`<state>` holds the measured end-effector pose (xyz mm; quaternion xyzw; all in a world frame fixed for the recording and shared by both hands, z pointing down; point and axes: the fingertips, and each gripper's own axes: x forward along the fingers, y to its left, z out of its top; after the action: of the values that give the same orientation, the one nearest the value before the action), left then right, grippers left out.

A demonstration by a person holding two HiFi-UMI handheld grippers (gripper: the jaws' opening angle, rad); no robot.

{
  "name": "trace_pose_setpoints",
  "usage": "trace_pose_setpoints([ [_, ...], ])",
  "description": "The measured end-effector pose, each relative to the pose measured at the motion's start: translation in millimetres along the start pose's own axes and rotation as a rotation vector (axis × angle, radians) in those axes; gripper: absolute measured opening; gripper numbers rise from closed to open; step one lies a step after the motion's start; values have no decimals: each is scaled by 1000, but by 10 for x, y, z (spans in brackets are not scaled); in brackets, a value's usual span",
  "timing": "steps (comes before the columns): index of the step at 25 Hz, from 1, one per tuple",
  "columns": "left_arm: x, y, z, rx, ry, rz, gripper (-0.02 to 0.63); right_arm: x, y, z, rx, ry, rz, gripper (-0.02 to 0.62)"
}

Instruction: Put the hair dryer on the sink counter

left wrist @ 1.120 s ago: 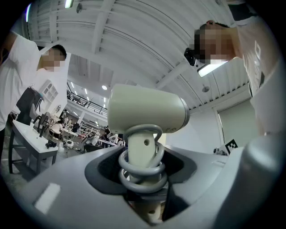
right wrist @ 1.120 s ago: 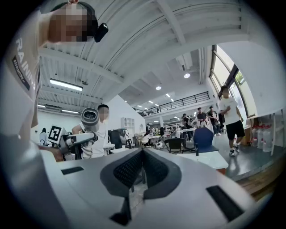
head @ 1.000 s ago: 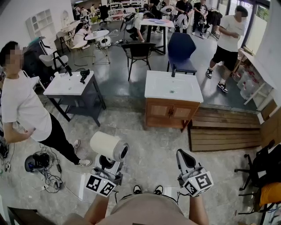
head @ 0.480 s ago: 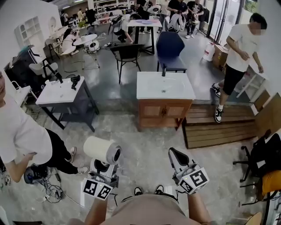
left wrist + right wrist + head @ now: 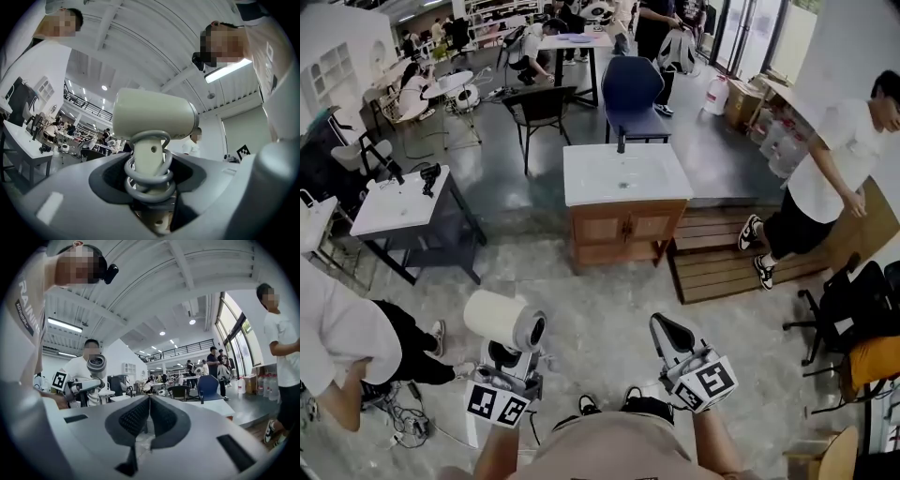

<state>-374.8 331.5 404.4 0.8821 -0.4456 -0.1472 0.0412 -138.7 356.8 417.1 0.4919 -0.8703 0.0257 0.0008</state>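
The hair dryer (image 5: 154, 119) is smooth cream plastic with a soft shine. The cord (image 5: 151, 193) wound on its handle is grey and looks rubbery (smooth too, and a bit shiny). The left gripper (image 5: 149, 161) is dull grey plastic. The right gripper (image 5: 148, 413) is the same dull grey plastic. Its pads (image 5: 133, 417) are black with tiny bumps, like rubber. The counter (image 5: 591, 183) top is white, smooth and shiny. The cabinet (image 5: 623, 225) under it is brown wood. The floor (image 5: 609, 291) is grey and speckled, like stone. The planks (image 5: 727, 262) beside the cabinet are dark, rough-looking wood.
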Motion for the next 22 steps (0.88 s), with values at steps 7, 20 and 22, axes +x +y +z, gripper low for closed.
trace_pose_setpoints([
  [7, 205, -214, -115, 0, 13, -9, 236, -128, -313, -50, 14, -3, -6, 8],
  [20, 899, -1177, -493, -40, -24, 152, 236, -713, -1634, -77, 16, 24, 111, 8],
  [22, 987, -1334, -520, -31, -23, 158, 236, -791, -1816, -66, 16, 22, 117, 8],
])
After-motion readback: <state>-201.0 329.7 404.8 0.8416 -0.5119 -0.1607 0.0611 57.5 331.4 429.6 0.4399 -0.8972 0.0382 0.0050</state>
